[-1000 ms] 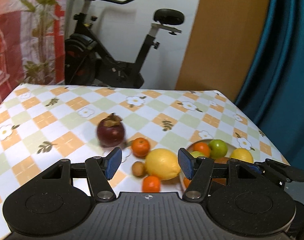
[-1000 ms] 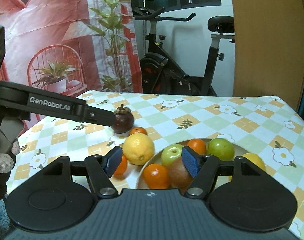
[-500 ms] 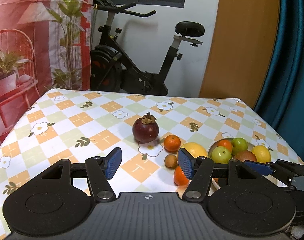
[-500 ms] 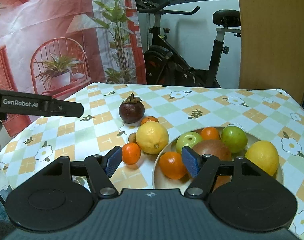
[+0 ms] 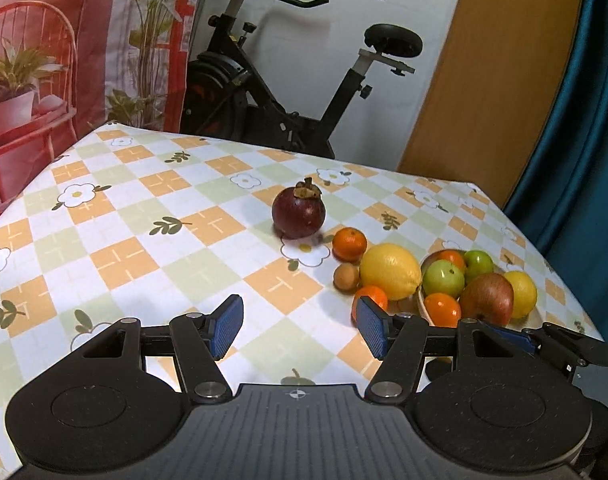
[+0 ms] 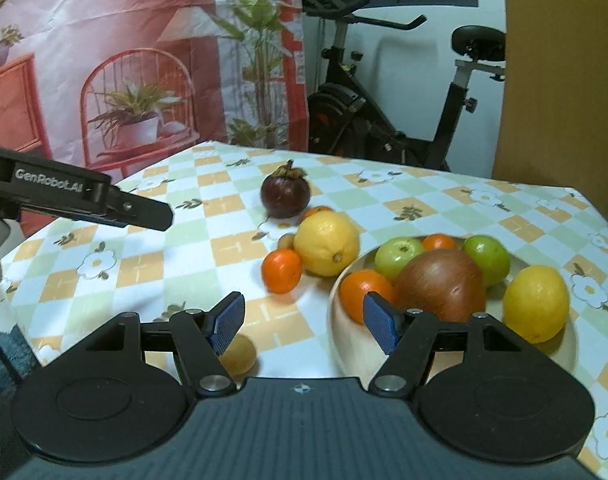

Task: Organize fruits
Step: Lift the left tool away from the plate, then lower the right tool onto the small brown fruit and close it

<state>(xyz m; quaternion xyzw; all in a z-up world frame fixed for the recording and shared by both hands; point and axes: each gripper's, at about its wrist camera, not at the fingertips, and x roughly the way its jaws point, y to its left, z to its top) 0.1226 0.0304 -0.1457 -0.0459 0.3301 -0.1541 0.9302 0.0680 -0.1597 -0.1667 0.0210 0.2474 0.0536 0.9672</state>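
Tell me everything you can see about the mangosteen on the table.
The mangosteen is round and dark purple-maroon with a dull sheen, topped by a dry brown calyx and short stem. It sits upright on the checked tablecloth, outside the bowl, the farthest fruit from both cameras. A small orange lies just in front of it to the right; whether they touch is unclear. Neither gripper is near it. It looks whole and undamaged.

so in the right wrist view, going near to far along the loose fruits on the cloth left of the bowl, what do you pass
small tan fruit → tangerine → lemon → mangosteen
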